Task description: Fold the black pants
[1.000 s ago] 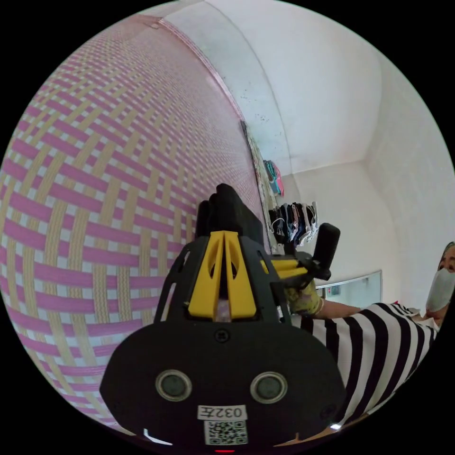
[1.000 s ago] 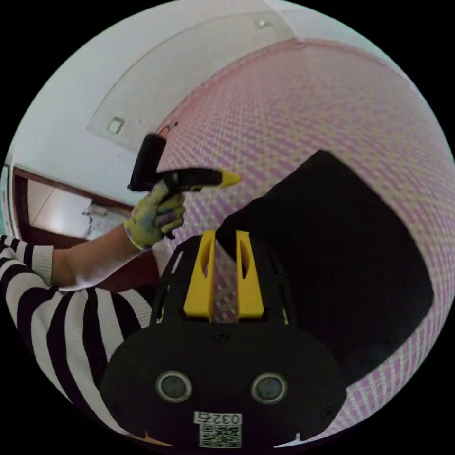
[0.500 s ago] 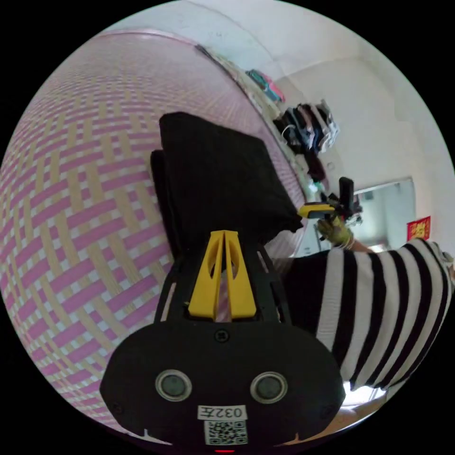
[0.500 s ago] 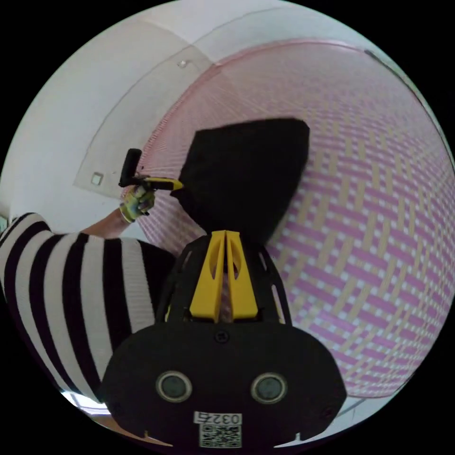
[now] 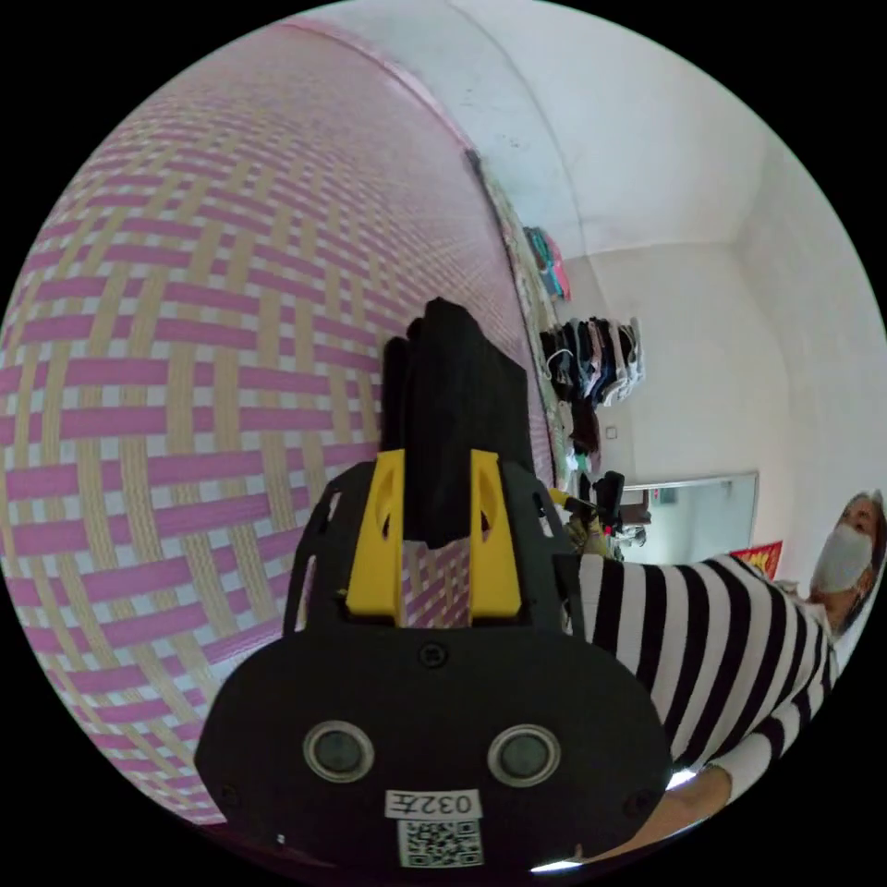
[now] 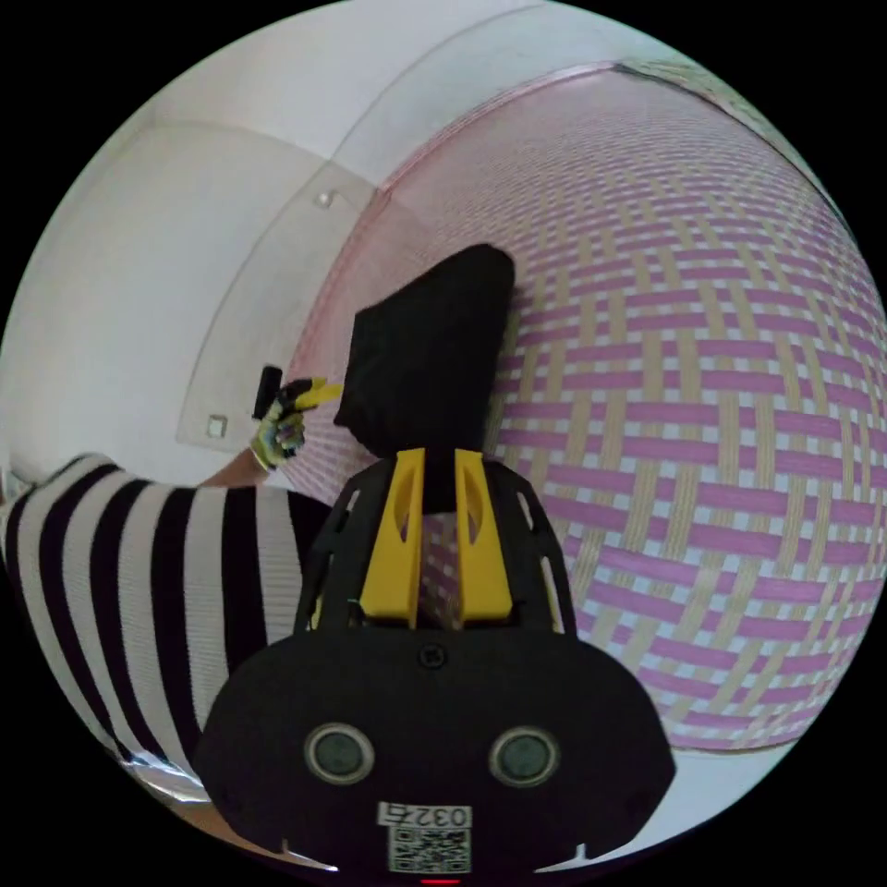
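Observation:
The black pants (image 5: 453,388) lie folded into a thick bundle on the woven mat, seen almost edge-on in the left gripper view. My left gripper (image 5: 437,462) is open, its yellow jaws set wide with the bundle's near end between them. In the right gripper view the pants (image 6: 430,360) form a dark block just ahead. My right gripper (image 6: 440,462) is open too, and black cloth fills the narrower gap at its tips. A gloved hand holds the left gripper (image 6: 309,393) beside the bundle's left corner. The right gripper (image 5: 591,499) sits past the bundle's right side.
A pink and tan woven mat (image 5: 185,370) covers the floor up to white walls (image 6: 139,277). Clothes hang on a rack (image 5: 591,370) by the far wall. The person's striped sleeve (image 5: 702,637) and gloved hand (image 6: 275,439) are close by.
Both grippers were shut half a second ago and now have their jaws apart. Both cameras have dropped low and closer to the pants, whose edge now lies between each pair of jaws.

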